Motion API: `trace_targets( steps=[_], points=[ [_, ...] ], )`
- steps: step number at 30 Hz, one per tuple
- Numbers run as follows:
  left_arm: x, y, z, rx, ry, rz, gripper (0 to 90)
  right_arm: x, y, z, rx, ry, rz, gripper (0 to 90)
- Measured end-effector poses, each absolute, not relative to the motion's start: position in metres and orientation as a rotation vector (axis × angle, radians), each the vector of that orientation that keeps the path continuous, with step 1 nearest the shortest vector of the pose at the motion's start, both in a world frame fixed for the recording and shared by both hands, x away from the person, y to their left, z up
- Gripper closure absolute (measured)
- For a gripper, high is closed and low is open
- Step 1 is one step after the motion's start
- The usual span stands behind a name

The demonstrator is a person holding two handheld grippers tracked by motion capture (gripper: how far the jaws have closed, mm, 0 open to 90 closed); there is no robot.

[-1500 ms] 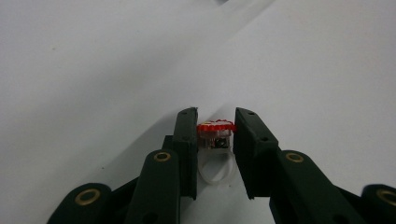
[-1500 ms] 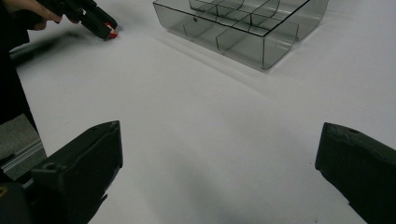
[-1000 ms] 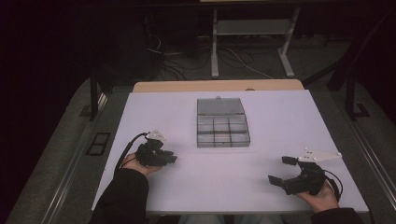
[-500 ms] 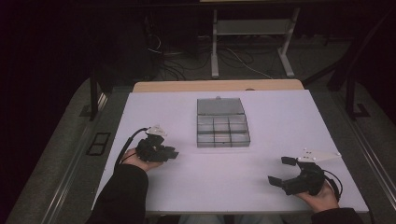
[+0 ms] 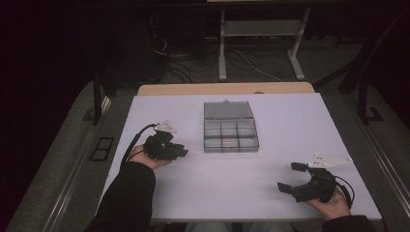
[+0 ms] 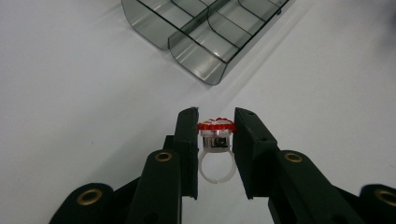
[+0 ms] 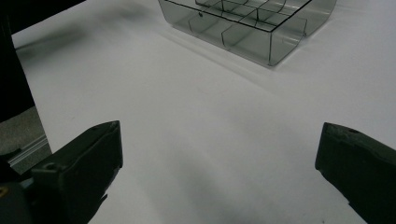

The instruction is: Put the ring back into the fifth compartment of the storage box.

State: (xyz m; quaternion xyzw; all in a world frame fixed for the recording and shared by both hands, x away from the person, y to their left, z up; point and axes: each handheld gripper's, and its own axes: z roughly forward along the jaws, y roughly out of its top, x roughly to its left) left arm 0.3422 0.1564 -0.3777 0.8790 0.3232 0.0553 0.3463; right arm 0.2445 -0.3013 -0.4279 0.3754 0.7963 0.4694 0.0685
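Fingers (image 6: 187, 140) of the left gripper (image 6: 215, 140) clamp a red-topped ring (image 6: 215, 149); right gripper (image 7: 219, 158) gapes wide, empty.

Compartment box (image 5: 229, 127) near centre of table (image 5: 290, 116), toward far edge; lid standing open behind its compartments. Left gripper (image 5: 180, 151) just left of box, near its front left corner, jaws pointing right toward it. Ring (image 6: 215, 149) between jaws of left gripper, above table surface, box corner ahead and slightly left in left gripper view. Right gripper (image 5: 291, 177) near front right corner of table, well apart from box, jaws spread and pointing left. Box ahead of right gripper, bare table between.
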Motion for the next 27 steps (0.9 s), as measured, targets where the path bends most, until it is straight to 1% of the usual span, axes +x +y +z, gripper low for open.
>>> trace_targets(
  steps=[27],
  points=[
    [0.368,0.126,-0.349,2.276,0.761,0.186,70.6,0.244,-0.302,-0.428,1.131,2.4,1.419,0.4]
  ],
)
